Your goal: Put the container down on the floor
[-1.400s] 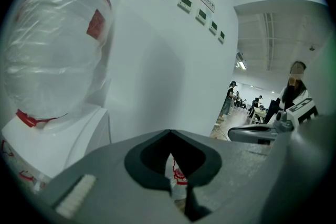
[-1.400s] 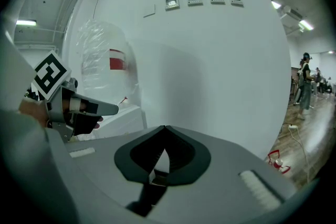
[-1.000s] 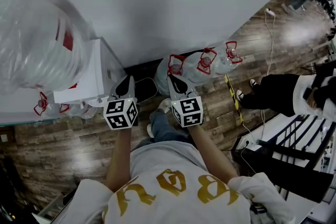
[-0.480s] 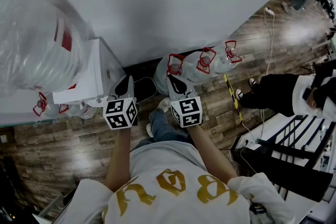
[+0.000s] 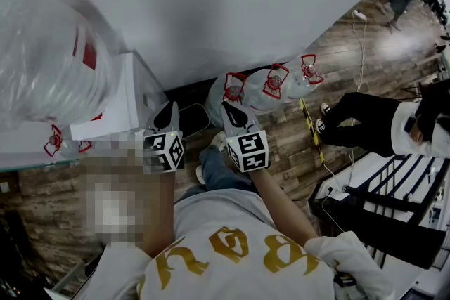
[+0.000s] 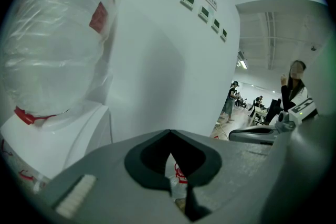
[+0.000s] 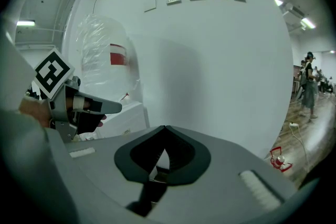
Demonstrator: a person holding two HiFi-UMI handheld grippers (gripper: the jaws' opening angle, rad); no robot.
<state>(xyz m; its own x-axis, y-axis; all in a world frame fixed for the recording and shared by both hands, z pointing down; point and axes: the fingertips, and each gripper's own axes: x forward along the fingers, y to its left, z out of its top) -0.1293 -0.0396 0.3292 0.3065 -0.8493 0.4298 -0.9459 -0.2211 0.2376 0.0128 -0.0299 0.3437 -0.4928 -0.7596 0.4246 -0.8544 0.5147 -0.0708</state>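
Left of left tool [image 5: 169, 109], container [image 5: 53, 56].

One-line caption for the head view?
Shut, empty left tongs and right tongs held beside a white dispenser carrying a plastic-wrapped jug; more jugs line the wall.

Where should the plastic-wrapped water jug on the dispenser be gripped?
Likely on the wide body of the water jug, with the left claw and right claw pressing opposite sides, coming from the front. It is round, film-wrapped, shows no handle, and its narrow end sits down on the white dispenser.
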